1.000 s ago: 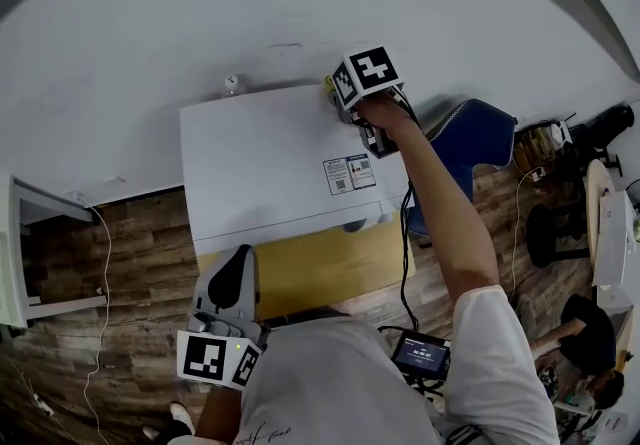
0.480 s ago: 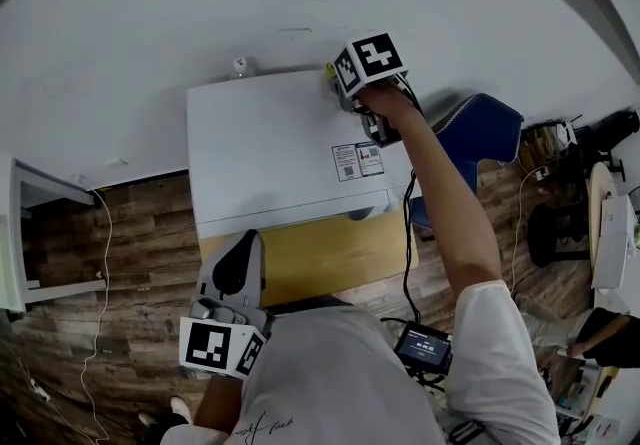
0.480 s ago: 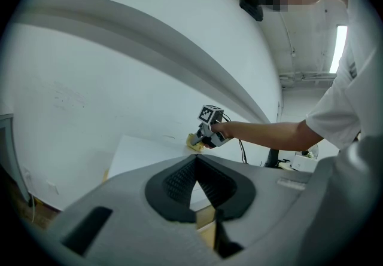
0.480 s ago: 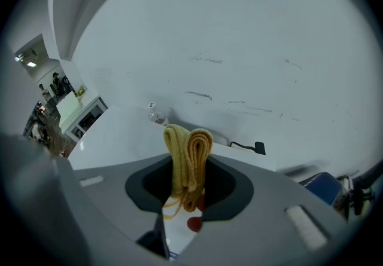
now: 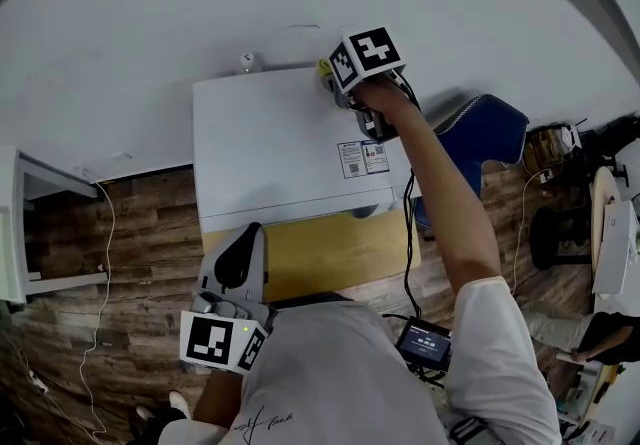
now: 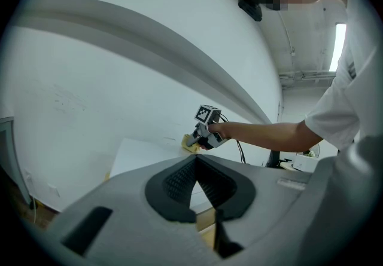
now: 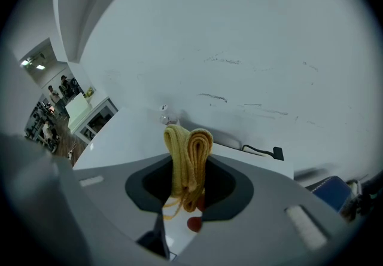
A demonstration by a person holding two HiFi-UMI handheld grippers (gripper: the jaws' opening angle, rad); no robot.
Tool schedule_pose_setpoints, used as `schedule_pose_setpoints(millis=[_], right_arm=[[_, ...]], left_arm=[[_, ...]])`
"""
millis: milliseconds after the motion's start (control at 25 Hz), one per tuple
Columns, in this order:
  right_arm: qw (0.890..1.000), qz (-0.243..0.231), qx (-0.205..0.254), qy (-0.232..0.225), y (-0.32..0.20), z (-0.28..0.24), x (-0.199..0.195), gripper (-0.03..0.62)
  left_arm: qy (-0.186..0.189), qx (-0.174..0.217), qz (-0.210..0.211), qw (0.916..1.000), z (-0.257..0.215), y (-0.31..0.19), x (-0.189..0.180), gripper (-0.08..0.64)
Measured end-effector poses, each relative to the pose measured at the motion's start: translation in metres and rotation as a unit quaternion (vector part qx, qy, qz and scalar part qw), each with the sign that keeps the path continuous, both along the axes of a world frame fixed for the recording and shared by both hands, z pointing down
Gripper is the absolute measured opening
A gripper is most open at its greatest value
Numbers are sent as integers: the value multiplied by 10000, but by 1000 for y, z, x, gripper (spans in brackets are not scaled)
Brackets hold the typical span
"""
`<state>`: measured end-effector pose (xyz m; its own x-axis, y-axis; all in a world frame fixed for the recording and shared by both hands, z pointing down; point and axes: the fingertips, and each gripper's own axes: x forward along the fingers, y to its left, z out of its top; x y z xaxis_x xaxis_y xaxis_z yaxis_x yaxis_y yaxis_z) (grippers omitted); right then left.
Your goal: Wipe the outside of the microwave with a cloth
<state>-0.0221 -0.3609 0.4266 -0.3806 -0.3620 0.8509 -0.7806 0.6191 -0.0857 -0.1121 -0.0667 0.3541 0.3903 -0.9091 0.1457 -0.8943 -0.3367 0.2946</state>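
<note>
At 7 o'clock in the head view, person's torso cuts off the near part of the wooden surface [image 5: 330, 255]. Microwave [image 5: 280, 148]: only its white top shows from above; front and sides not visible. Cloth [image 5: 324, 69] shows there as a small yellow scrap at the microwave's far corner, toward 1 o'clock, the rest hidden under the marker cube and hand.

Right gripper [image 7: 189, 166]: jaws pinching the folded yellow cloth, which stands up between them in two loops, loose threads hanging below. Gripper sits over the top's back edge, close to the white wall [image 5: 200, 13]. Whether the cloth touches the top cannot be told.

Left gripper [image 6: 196, 163]: jaws pressed together, nothing between them, held low at 7 o'clock, well apart from the microwave's front edge.
</note>
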Motion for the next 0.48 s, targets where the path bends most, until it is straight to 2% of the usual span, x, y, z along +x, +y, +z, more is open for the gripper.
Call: schedule_pose_setpoints(millis=[480], right_arm=[[9983,-402,-202,-379,11,-1,-48,119]], left_arm=[[-114,-2,-149,9998,-2,2,-3,-3]])
